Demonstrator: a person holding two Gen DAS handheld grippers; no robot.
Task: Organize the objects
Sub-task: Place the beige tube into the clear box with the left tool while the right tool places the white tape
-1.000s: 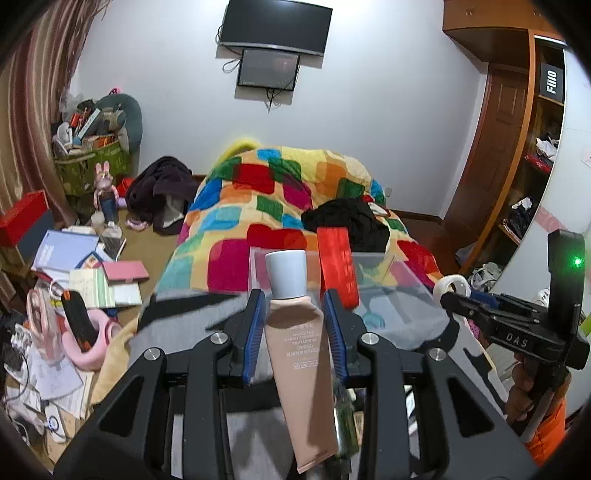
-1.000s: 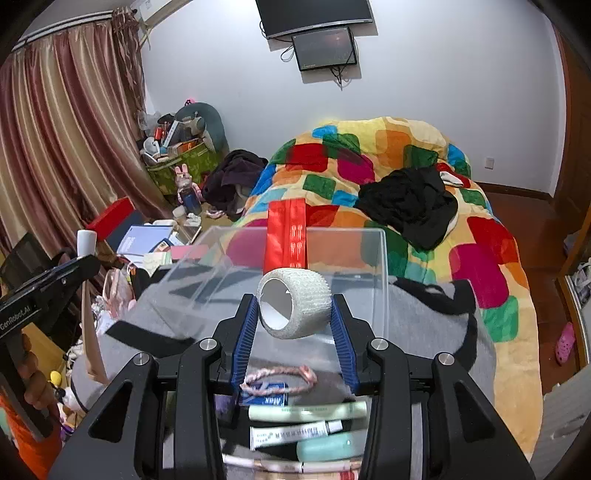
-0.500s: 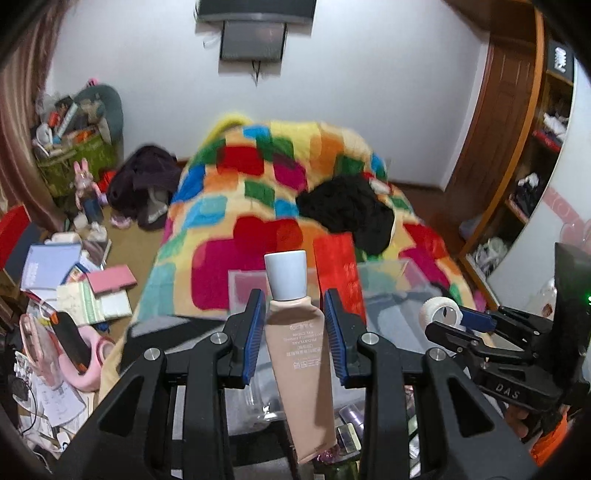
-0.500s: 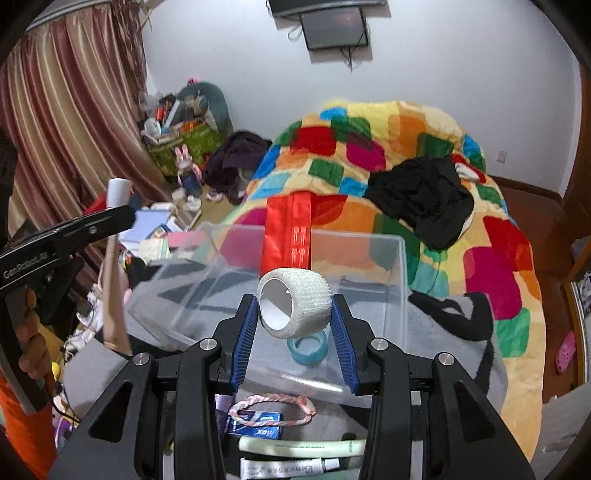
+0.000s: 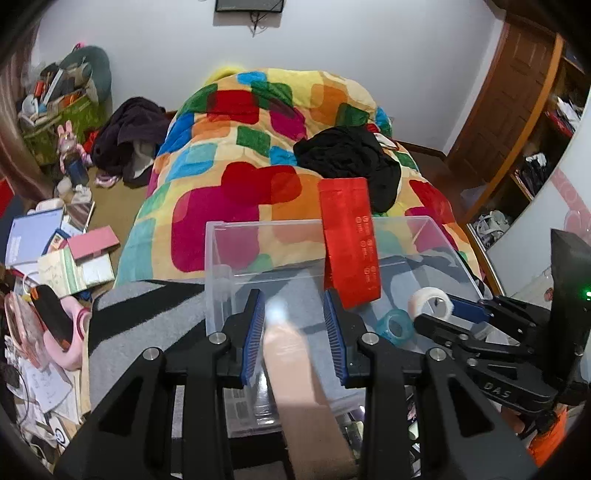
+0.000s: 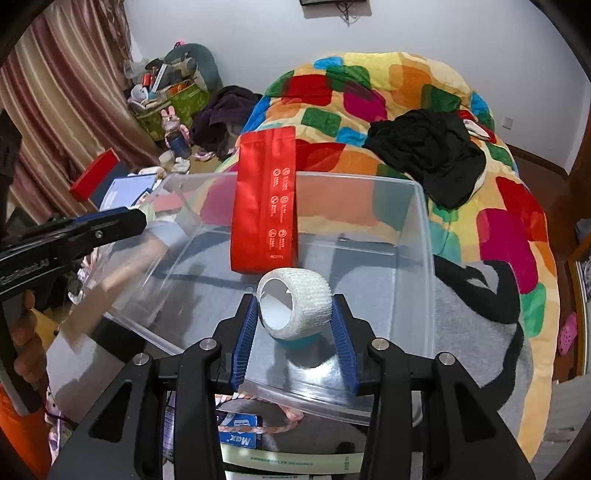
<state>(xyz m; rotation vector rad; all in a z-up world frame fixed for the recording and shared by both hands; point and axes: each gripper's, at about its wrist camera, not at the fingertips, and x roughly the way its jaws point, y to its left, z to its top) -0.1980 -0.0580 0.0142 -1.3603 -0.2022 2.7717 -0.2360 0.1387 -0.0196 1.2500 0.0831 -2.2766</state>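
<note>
Grippers both loaded. Left gripper clamps a blurred beige tube, white cap toward the clear bin. Right gripper pinches a white bandage roll over the bin floor, above a teal ring. Red pouch leans on the far wall.

A lived-in bedroom in a home. A bed under a patchwork-coloured quilt fills the middle, with a wall-mounted screen at twelve o'clock. Striped curtains hang at nine o'clock, a wooden door stands at two o'clock, and floor clutter of books and boxes spreads at nine.
</note>
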